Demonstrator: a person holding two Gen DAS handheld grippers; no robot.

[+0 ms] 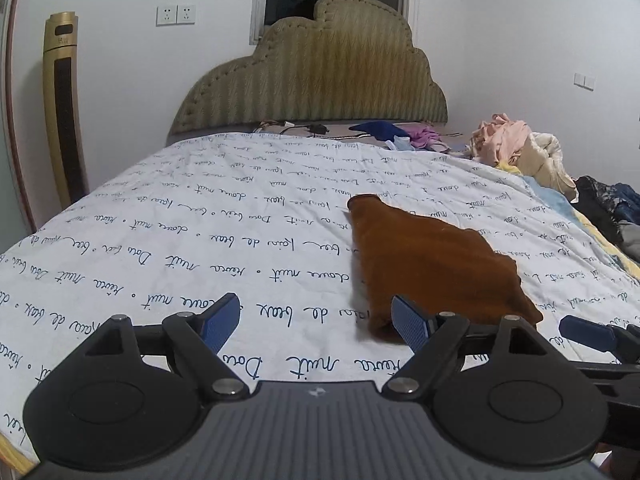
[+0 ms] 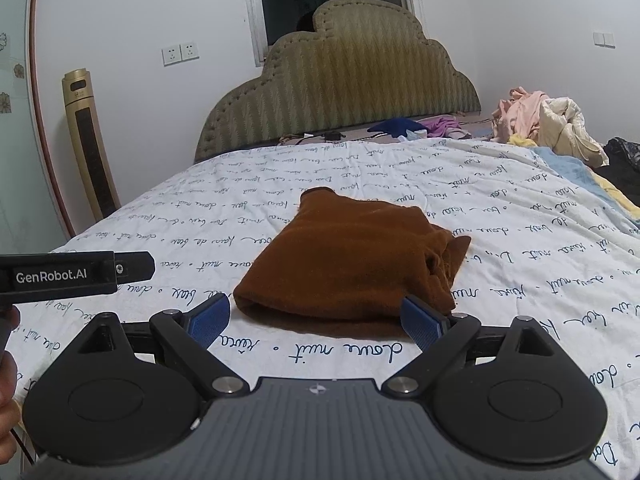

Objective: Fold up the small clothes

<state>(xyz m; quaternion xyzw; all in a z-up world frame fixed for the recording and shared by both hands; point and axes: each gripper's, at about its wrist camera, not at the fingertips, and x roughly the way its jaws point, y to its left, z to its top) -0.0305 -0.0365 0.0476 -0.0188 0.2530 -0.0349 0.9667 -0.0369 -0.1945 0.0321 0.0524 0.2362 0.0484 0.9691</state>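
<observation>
Reading this as one item done: brown garment (image 2: 348,256) lies folded in a compact rectangle mid-bed (image 2: 520,280). Left gripper (image 1: 316,322) and right gripper (image 2: 318,320) hover at its near edge, fingers spread, gripping nothing. Unfolded clothes pile (image 2: 544,120) by the headboard remains.

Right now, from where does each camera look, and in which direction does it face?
Left wrist: sits on the left tool, facing the headboard across the bed; its own open fingers show, the brown garment lies ahead to the right.
Right wrist: sits on the right tool, same direction; the garment lies straight ahead, the left tool's body at left.
Both share the garment, quilt, headboard.
</observation>
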